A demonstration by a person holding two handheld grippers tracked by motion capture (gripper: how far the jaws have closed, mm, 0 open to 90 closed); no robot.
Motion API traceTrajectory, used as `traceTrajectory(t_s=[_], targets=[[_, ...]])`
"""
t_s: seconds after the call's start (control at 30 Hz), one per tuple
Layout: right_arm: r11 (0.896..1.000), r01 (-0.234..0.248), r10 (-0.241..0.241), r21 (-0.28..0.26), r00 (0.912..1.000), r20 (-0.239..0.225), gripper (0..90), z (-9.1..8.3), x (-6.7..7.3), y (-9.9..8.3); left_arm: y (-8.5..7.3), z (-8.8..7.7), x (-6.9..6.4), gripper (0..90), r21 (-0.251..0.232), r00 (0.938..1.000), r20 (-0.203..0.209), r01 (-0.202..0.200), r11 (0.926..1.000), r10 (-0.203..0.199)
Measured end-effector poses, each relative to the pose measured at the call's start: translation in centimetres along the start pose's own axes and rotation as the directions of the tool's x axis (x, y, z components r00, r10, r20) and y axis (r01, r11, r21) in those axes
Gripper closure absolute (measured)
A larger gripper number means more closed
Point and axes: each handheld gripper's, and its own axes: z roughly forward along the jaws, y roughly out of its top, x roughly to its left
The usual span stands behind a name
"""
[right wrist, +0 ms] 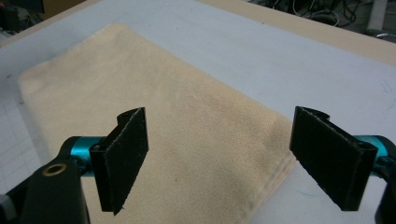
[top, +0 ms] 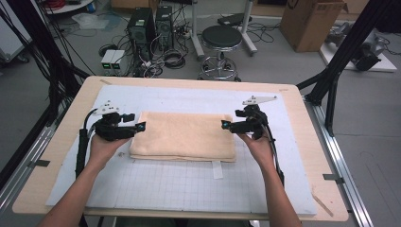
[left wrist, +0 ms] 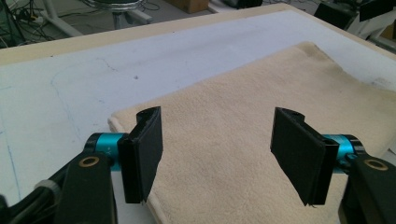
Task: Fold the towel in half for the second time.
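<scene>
Bench of pale wood [top: 302,142] carries a white gridded mat [top: 179,184] and folded beige towel [top: 184,136]; both tongs, left [top: 140,126] and right [top: 226,125], gape wide, holding nothing, cluttered grey floor [top: 265,61] beyond.

Both forearms reach forward, one at each short end of the folded towel [top: 183,136]. The left gripper [top: 140,126] points inward over the towel's left edge, the right gripper [top: 225,125] over its right edge; both sets of jaws stand wide apart, gripping nothing.
</scene>
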Motion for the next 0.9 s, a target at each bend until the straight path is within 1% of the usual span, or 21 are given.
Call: traceTrajectory(t_s=[0.07,0.13,0.17,0.23,0.27,0.4,0.43,0.47,0.5,0.57,0.6,0.63,0.73,0.77,0.83,0.9], targets=[[1.000,0.000,0.000,-0.011,1.0000,-0.001,18.9,-0.3,0.0,-0.4,-0.1,-0.2,-0.2,32.2,0.015,1.0000,-0.001,-0.008,0.9999,0.008],[1.000,-0.008,0.008,0.003,1.0000,-0.005,17.0,-0.5,0.0,-0.6,-0.3,-0.5,-0.3,31.8,0.024,0.9997,-0.007,-0.023,0.9994,0.023],[1.000,-0.004,0.004,0.001,1.0000,-0.005,17.1,-0.7,0.0,-0.7,-0.3,-0.6,-0.4,31.6,0.025,0.9997,-0.006,-0.023,0.9994,0.023],[1.000,0.002,-0.002,-0.020,1.0000,0.004,17.1,-1.1,0.2,-1.0,-0.3,-0.8,-0.6,30.9,0.027,0.9997,0.002,-0.025,0.9993,0.025],[1.000,0.006,-0.006,-0.025,1.0000,0.000,17.0,-1.2,0.2,-1.2,-0.3,-0.9,-0.8,30.8,0.026,0.9995,0.003,-0.030,0.9992,0.030],[1.000,-0.002,0.002,-0.031,0.9999,-0.013,16.7,-1.6,0.4,-1.6,-0.2,-1.2,-1.3,30.6,0.020,0.9989,0.009,-0.046,0.9987,0.046],[1.000,0.000,-0.001,-0.030,0.9999,-0.016,16.3,-1.6,0.4,-1.7,-0.3,-1.3,-1.4,30.3,0.019,0.9989,0.010,-0.045,0.9988,0.045],[1.000,0.001,-0.001,-0.023,0.9999,-0.017,15.6,-1.7,0.4,-1.8,-0.3,-1.4,-1.5,30.2,0.019,0.9986,0.010,-0.053,0.9984,0.052],[1.000,-0.004,0.003,-0.018,0.9998,-0.019,15.4,-1.8,0.4,-1.8,-0.4,-1.4,-1.5,30.2,0.013,0.9988,0.009,-0.049,0.9987,0.049],[1.000,0.001,-0.001,-0.016,0.9998,-0.018,14.9,-1.9,0.5,-1.9,-0.8,-1.4,-1.5,30.2,0.013,0.9985,0.003,-0.054,0.9984,0.054],[1.000,0.011,-0.011,-0.020,0.9998,-0.017,14.9,-1.9,0.5,-1.9,-1.1,-1.4,-1.5,30.2,0.020,0.9984,0.004,-0.056,0.9983,0.056],[1.000,0.008,-0.008,-0.015,0.9998,-0.019,14.9,-2.0,0.6,-1.9,-1.3,-1.4,-1.4,30.2,0.025,0.9986,0.003,-0.052,0.9983,0.052],[1.000,0.010,-0.010,0.016,0.9999,-0.011,14.0,-2.0,0.6,-2.2,-1.8,-1.6,-1.4,29.8,0.035,0.9985,0.004,-0.055,0.9979,0.055],[1.000,0.007,-0.007,0.018,0.9999,-0.012,14.0,-2.0,0.6,-2.3,-2.0,-1.7,-1.5,29.7,0.030,0.9986,0.006,-0.052,0.9982,0.052],[1.000,0.018,-0.018,0.003,0.9998,-0.005,14.0,-2.0,0.7,-2.8,-2.2,-1.8,-1.5,29.6,0.032,0.9988,0.010,-0.048,0.9983,0.048],[1.000,0.015,-0.015,0.012,0.9999,-0.007,14.0,-2.0,0.8,-3.3,-2.5,-2.0,-1.5,29.4,0.035,0.9989,0.010,-0.046,0.9983,0.046]])
